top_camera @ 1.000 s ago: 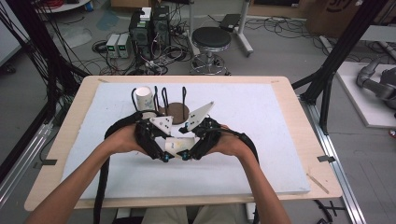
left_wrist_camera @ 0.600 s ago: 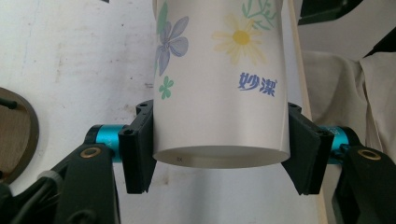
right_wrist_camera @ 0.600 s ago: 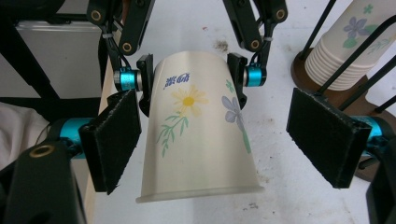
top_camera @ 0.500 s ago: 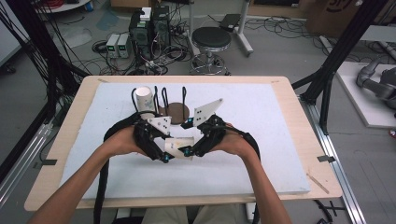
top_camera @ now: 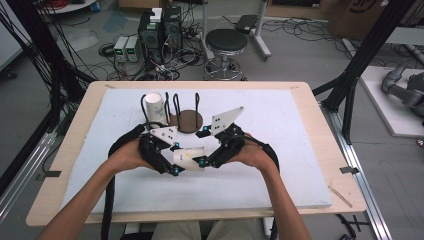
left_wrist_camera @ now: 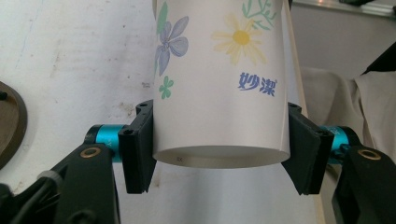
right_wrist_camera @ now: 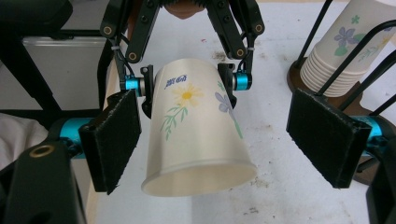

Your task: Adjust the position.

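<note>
A white paper cup (top_camera: 190, 156) printed with flowers lies on its side in the air, just above the white mat. My left gripper (top_camera: 175, 159) is shut on it. In the left gripper view both pads (left_wrist_camera: 137, 149) press the wall of the cup (left_wrist_camera: 219, 93) near its end. My right gripper (top_camera: 202, 148) faces it from the other side and is open. In the right gripper view my right gripper (right_wrist_camera: 219, 140) has its pads wide apart around the near end of the cup (right_wrist_camera: 196, 140). The right pad (right_wrist_camera: 327, 140) stands well clear of it. Beyond, the left gripper (right_wrist_camera: 187, 81) grips the far end.
A stack of matching cups (top_camera: 155, 107) leans in a black wire holder on a round brown base (top_camera: 186, 120) just behind the hands; it is the stack of cups (right_wrist_camera: 336, 51) at upper right in the right gripper view. The white mat (top_camera: 280, 150) covers a wooden table (top_camera: 320, 115).
</note>
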The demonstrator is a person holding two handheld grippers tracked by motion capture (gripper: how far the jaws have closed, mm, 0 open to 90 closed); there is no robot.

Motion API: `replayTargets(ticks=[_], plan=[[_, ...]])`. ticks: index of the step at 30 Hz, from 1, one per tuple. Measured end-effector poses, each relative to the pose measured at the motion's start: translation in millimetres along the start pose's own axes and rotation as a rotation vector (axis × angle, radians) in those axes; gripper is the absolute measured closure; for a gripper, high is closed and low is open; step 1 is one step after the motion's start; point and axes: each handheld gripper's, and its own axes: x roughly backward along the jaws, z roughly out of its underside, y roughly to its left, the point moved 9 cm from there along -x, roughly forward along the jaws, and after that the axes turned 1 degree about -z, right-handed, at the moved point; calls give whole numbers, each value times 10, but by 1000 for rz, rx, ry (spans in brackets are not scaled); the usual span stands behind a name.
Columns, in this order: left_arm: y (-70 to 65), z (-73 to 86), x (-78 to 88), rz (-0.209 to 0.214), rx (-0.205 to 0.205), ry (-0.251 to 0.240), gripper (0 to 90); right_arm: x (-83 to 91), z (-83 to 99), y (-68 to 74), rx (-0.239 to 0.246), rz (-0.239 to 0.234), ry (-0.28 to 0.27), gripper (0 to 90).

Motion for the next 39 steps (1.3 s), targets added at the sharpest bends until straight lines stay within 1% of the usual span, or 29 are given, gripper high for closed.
replayTargets(ticks=[3, 7, 9, 10, 14, 20, 24, 29, 31, 32, 33, 36, 39], plan=[[-11, 5, 18, -2, 21, -65, 359, 23, 17, 5, -5, 1, -19, 182], [-25, 20, 57, -3, 34, -130, 359, 60, 37, 13, -14, 7, -47, 182], [-51, 37, 63, 1, 36, -153, 359, 80, 42, 11, -16, 12, -68, 181], [-55, 52, 68, -5, 32, -154, 359, 90, 49, 9, -19, 16, -75, 182], [-48, 57, 101, -18, 49, -211, 358, 128, 76, -8, -32, 21, -111, 181], [-29, 82, 117, -21, 49, -242, 359, 146, 125, 9, -34, 19, -132, 182], [-41, 112, 94, -17, 54, -263, 358, 152, 158, 25, -37, 19, -141, 182], [-53, 135, 86, -28, 60, -318, 358, 149, 186, 44, -29, 21, -161, 182], [-59, 145, 90, -26, 67, -334, 359, 145, 205, 59, -27, 20, -169, 182], [-58, 153, 98, -28, 63, -337, 358, 139, 215, 63, -27, 18, -174, 182], [-65, 149, 103, -23, 73, -348, 359, 134, 227, 64, -29, 19, -177, 182], [-70, 146, 125, -18, 64, -367, 358, 121, 252, 68, -35, 24, -178, 182], [-81, 136, 142, -11, 61, -409, 359, 114, 260, 76, -32, 27, -191, 182]])
